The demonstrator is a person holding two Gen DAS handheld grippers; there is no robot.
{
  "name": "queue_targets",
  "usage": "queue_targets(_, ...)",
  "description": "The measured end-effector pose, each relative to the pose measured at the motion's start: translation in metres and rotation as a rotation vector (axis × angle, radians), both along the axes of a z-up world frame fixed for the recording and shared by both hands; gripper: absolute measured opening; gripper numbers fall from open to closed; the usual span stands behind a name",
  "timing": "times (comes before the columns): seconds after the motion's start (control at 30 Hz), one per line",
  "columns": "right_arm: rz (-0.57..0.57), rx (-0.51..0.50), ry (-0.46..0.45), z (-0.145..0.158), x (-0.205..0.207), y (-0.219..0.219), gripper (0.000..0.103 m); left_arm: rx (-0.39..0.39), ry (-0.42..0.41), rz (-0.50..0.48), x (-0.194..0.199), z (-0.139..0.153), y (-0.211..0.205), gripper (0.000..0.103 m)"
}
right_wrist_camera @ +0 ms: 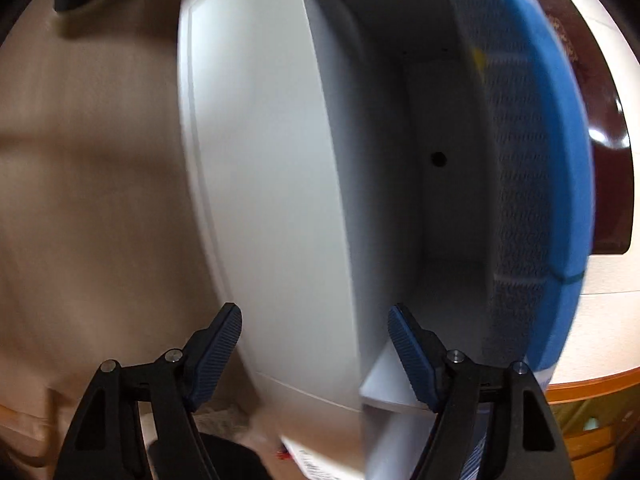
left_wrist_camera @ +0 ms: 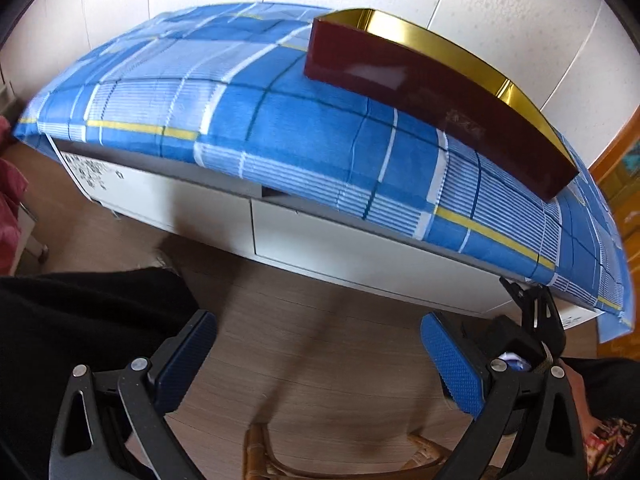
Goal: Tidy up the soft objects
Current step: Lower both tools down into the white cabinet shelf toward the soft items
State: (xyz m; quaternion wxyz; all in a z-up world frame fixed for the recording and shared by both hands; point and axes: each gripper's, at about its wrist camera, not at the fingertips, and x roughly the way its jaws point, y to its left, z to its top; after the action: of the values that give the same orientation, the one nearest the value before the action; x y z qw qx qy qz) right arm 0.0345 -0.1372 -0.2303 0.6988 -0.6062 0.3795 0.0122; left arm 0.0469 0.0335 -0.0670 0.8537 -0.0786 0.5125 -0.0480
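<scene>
Your left gripper (left_wrist_camera: pixel 318 356) is spread wide, nothing between the pads, hanging over the wood floor (left_wrist_camera: pixel 304 344) on the near side of the cabinet (left_wrist_camera: pixel 328 248). The cabinet is white with two drawer fronts; a blue plaid cloth (left_wrist_camera: pixel 248 120) covers its top and hangs slightly over the near edge. A dark red tray (left_wrist_camera: pixel 432 108) with a gold inside sits on the cloth toward the far right. Your other gripper shows at the lower right of the left view, down by the cabinet's right end.

Your right gripper (right_wrist_camera: pixel 315 354) is rolled onto its side, so that view is rotated and blurred. Its jaws are apart, no pinch. The white cabinet front runs between the pads, but I can't tell whether either pad touches it. Past the front there's an open white compartment (right_wrist_camera: pixel 440 160); the cloth (right_wrist_camera: pixel 560 140) edge and the tray (right_wrist_camera: pixel 608 120) show at the right of that view.

Soft objects: the cloth is the only one I can place, on the cabinet top. Something pink (left_wrist_camera: pixel 10 208) sits at the left edge of the left view, too cropped to identify. Black fabric (left_wrist_camera: pixel 80 312) sits lower left.
</scene>
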Motion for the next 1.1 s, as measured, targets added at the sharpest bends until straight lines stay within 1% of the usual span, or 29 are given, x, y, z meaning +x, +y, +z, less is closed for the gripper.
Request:
queue_targets(0.13,-0.008,-0.026,0.009,-0.014,0.017,-0.015,0.076,-0.011,0.080,0.006,0.007,-0.013,-0.002,0.103)
queue_targets(0.2,-0.008,-0.052,0.006,-0.018,0.024,-0.019,0.076,0.000,0.086,0.004,0.009,-0.019,-0.002,0.102)
queue_targets(0.27,-0.019,-0.041,0.024,-0.022,0.033,-0.025,0.075,0.026,0.077,-0.002,0.008,-0.022,-0.004,0.102)
queue_targets(0.3,-0.029,-0.032,0.036,-0.024,0.039,-0.028,0.070,0.031,0.067,-0.013,0.007,-0.023,-0.006,0.102)
queue_targets(0.33,-0.032,-0.025,0.047,-0.025,0.042,-0.030,0.061,0.037,0.058,-0.024,0.006,-0.023,-0.008,0.102)
queue_targets(0.37,-0.036,-0.019,0.069,-0.027,0.046,-0.032,0.057,0.040,0.054,-0.033,0.006,-0.025,-0.009,0.102)
queue_targets(0.47,-0.035,-0.037,0.097,-0.025,0.058,-0.037,0.056,0.045,0.070,-0.075,0.006,-0.028,-0.017,0.102)
queue_targets(0.53,-0.013,-0.062,0.103,-0.027,0.061,-0.037,0.056,0.072,0.086,-0.099,0.007,-0.031,-0.023,0.102)
queue_targets(0.6,0.022,-0.090,0.100,-0.033,0.056,-0.042,0.056,0.117,0.079,-0.117,0.006,-0.027,-0.032,0.102)
queue_targets(0.7,0.066,-0.114,0.109,-0.034,0.051,-0.041,0.056,0.156,0.053,-0.149,0.009,-0.025,-0.038,0.102)
queue_targets(0.8,0.126,-0.138,0.124,-0.037,0.044,-0.043,0.056,0.237,0.013,-0.208,0.012,-0.024,-0.048,0.101)
queue_targets(0.83,0.127,-0.139,0.130,-0.043,0.042,-0.051,0.056,0.253,0.000,-0.225,0.012,-0.023,-0.049,0.101)
queue_targets(0.9,0.120,-0.109,0.146,-0.034,0.038,-0.052,0.056,0.283,-0.028,-0.247,0.013,-0.022,-0.052,0.101)
queue_targets(0.97,0.114,-0.088,0.157,-0.033,0.039,-0.056,0.056,0.307,-0.045,-0.253,0.013,-0.020,-0.053,0.101)
queue_targets(1.1,0.111,-0.074,0.173,-0.030,0.032,-0.055,0.056,0.325,-0.058,-0.275,0.019,-0.020,-0.053,0.094)
